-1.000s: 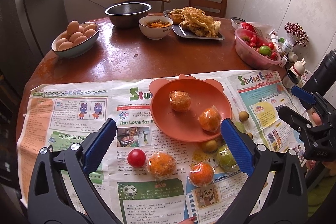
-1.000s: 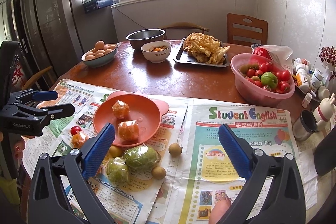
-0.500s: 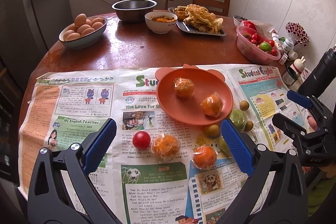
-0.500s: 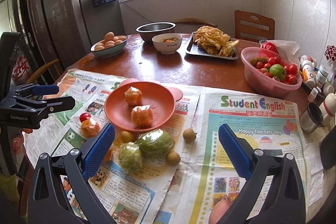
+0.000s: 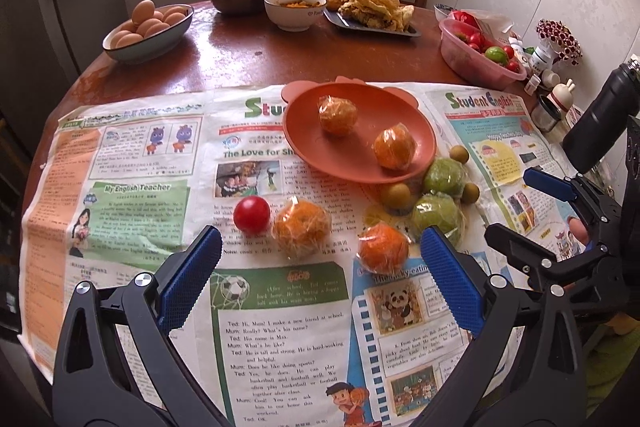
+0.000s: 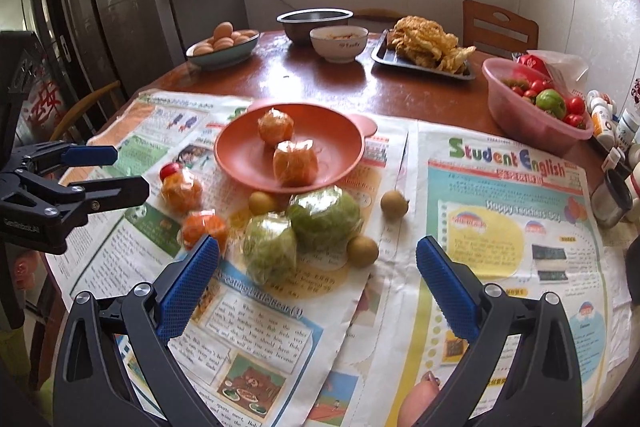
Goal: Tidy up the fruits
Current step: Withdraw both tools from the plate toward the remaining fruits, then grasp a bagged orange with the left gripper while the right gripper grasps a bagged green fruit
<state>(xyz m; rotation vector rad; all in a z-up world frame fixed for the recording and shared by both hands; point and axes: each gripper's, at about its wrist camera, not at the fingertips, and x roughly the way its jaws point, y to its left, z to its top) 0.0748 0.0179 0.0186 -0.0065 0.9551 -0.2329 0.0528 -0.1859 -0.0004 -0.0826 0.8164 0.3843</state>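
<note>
Both the left tongs (image 5: 320, 259) and the right tongs (image 6: 318, 263) are spread and empty. Two wrapped oranges (image 5: 338, 115) sit on the orange plate (image 5: 304, 143); the rest lie on the newspaper (image 5: 280, 307). Risk: slippery film wrap may slide from the pads, and a nudged longan (image 6: 394, 204) may roll off the bench (image 5: 280, 59).

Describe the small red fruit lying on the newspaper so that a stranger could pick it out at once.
Find the orange plate on the newspaper that covers the near half of the round table. Just in front of the plate's left side, a small red tomato sits on the paper beside a plastic-wrapped orange. It is the only red, smooth, unwrapped fruit there; its neighbours are orange, green or brown.
</note>
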